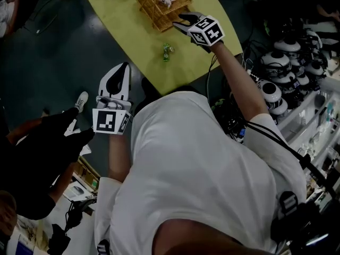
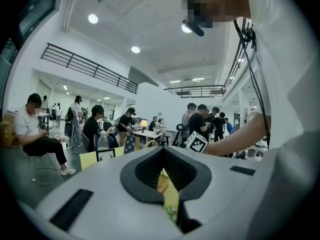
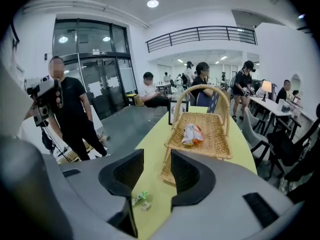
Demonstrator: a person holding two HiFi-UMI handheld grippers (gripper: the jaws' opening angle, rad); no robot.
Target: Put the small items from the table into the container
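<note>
Yellow table [image 1: 119, 28], wicker basket [image 1: 153, 10], green candy [image 1: 167, 51]

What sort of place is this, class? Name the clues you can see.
Probably a large open-plan lab or workshop hall: a railed mezzanine under a high lit ceiling, many people around work tables, and rows of white equipment.

The left gripper [image 1: 120, 77] sits at centre left of the head view, pointing up-frame, jaws drawn together on nothing. The right arm [image 1: 239, 81] reaches to upper centre; the right gripper [image 1: 185, 21] has its jaws apart and empty.
</note>
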